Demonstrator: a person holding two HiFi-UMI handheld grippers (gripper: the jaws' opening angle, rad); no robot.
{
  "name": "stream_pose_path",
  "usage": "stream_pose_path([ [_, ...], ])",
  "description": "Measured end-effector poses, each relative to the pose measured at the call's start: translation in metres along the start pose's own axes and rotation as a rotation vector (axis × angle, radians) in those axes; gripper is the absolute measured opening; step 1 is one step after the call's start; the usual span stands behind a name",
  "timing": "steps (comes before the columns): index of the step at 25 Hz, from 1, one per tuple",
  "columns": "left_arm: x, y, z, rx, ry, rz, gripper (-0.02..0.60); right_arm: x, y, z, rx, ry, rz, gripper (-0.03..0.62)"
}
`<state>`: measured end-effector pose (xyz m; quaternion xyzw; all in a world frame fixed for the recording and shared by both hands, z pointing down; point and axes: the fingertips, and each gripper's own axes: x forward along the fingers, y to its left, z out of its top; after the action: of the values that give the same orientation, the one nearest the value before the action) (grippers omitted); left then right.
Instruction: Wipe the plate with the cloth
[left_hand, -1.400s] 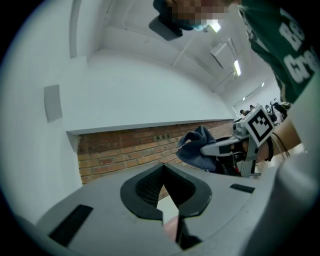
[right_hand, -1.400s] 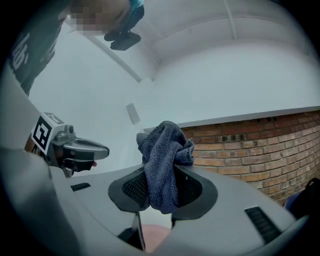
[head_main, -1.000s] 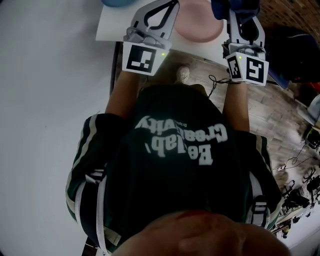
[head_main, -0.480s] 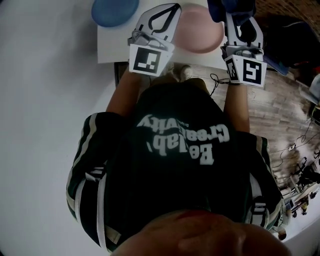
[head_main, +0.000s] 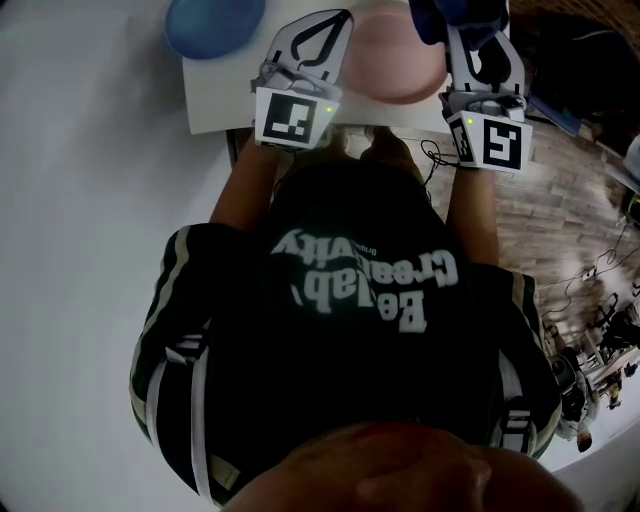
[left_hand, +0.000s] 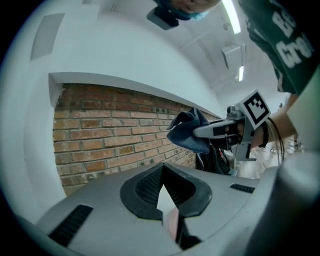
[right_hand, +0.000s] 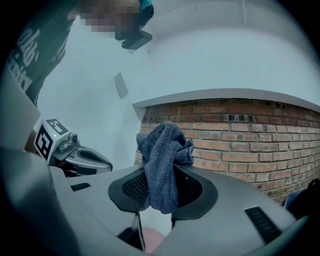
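A pink plate (head_main: 395, 60) lies on the white table (head_main: 215, 105), between my two grippers. My left gripper (head_main: 343, 18) hovers at the plate's left edge, shut with nothing between its jaws; a sliver of the plate (left_hand: 172, 225) shows under the left gripper (left_hand: 163, 171). My right gripper (head_main: 462, 22) is at the plate's right side, shut on a bunched dark blue cloth (head_main: 440, 14). That cloth (right_hand: 162, 165) hangs down out of the right gripper (right_hand: 161, 175), above the plate (right_hand: 152, 244). Each gripper sees the other: the cloth (left_hand: 190, 131) and the left gripper (right_hand: 80, 156).
A blue plate (head_main: 213, 22) sits at the table's far left. A brick wall (right_hand: 240, 135) stands behind the table. The person's body fills the lower head view; wooden floor (head_main: 560, 210) with cables and gear lies to the right.
Both grippers have moved out further over the table and sunk a little. The table edge, the pink plate and the blue plate have come further into the head view.
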<state>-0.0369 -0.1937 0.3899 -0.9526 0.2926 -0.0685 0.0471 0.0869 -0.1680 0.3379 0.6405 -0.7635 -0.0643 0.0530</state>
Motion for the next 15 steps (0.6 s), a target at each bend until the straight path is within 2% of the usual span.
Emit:
stream_pose_path([
  [5,0.018,0.012,-0.017,-0.012,0.07,0.011,-0.005,0.022,-0.006,-0.025,0.013,0.065,0.042,0.114],
  [13,0.031,-0.009,-0.072,-0.055,0.187,0.014,-0.005,0.028,-0.023,-0.073,0.021,0.135,0.102,0.114],
  [15,0.034,-0.011,-0.083,-0.044,0.225,0.021,-0.005,0.028,-0.025,-0.08,0.042,0.144,0.119,0.114],
])
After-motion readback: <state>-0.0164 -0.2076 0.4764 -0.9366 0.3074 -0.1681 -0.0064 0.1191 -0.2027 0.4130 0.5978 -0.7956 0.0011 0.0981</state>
